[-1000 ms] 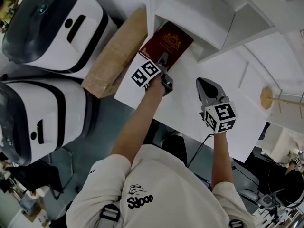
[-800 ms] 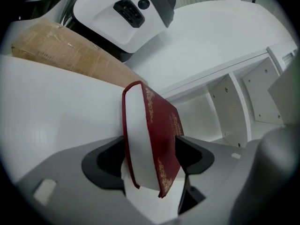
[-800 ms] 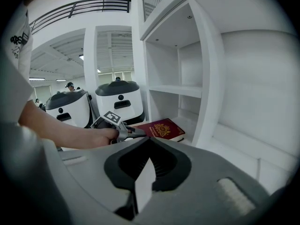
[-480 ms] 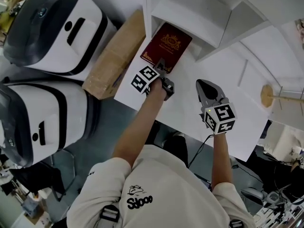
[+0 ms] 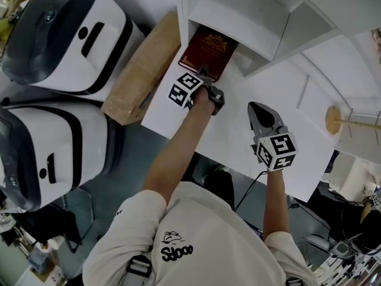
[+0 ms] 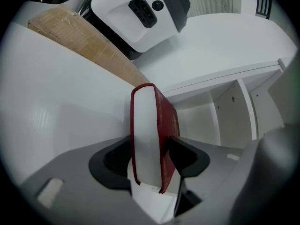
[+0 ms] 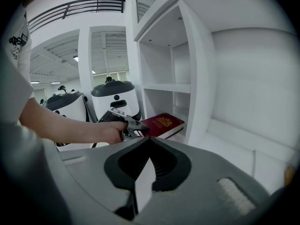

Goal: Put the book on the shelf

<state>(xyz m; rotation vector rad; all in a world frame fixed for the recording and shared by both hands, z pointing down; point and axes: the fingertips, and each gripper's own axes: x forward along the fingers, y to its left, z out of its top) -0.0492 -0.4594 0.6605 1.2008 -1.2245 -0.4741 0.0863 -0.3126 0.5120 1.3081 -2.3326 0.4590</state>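
Observation:
A dark red book [image 5: 208,47] with a gold crest lies flat on the white table [image 5: 229,133], its far end inside the bottom compartment of the white shelf [image 5: 238,14]. My left gripper [image 5: 206,76] is at the book's near edge; its jaws are closing, and both pads sit against the covers of the book [image 6: 144,130]. In the left gripper view the book stands edge-on between the jaws of the left gripper [image 6: 149,154]. My right gripper [image 5: 252,107] hovers over the table to the right, shut and empty. The right gripper view shows the book [image 7: 161,122] and the right gripper [image 7: 143,175].
A brown cardboard box [image 5: 143,70] leans by the table's left edge, beside the shelf's side wall. Two large white and black machines [image 5: 65,28] [image 5: 47,154] stand on the floor at the left. A wooden stand [image 5: 336,122] sits at the table's right.
The left gripper has moved forward and the book has slid and straightened into the shelf's bottom compartment. The right gripper has hardly moved.

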